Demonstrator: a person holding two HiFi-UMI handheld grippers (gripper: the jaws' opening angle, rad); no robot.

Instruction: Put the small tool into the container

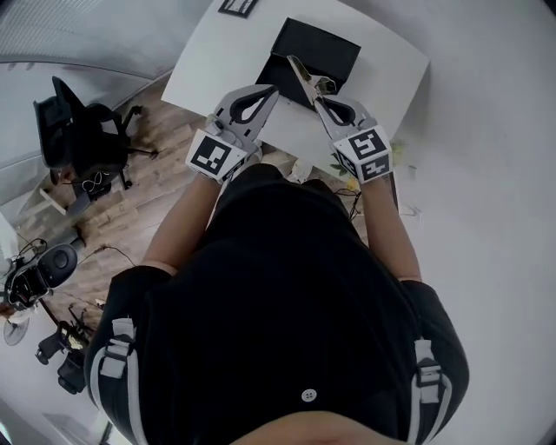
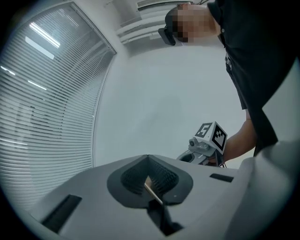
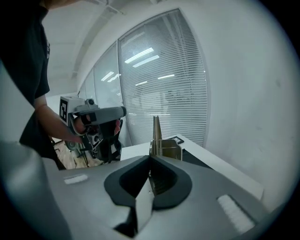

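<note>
A slim metal tool (image 1: 305, 78) sticks out of my right gripper (image 1: 320, 100), which is shut on it. The tool's tip points toward the black rectangular container (image 1: 317, 50) on the white table (image 1: 217, 61). In the right gripper view the tool (image 3: 156, 133) rises upright beyond the closed jaws of the right gripper (image 3: 150, 171), with the table and container's dark edge behind it. My left gripper (image 1: 272, 91) hovers shut beside the container's near left corner, holding nothing that I can make out. The left gripper view shows the left gripper (image 2: 149, 161) aimed up at a bare wall.
A black office chair (image 1: 82, 139) stands on the wooden floor left of the table, with dark gear (image 1: 39, 269) farther left. A small black-framed tag (image 1: 239, 7) lies at the table's far edge. Window blinds (image 3: 164, 79) line the wall behind the table.
</note>
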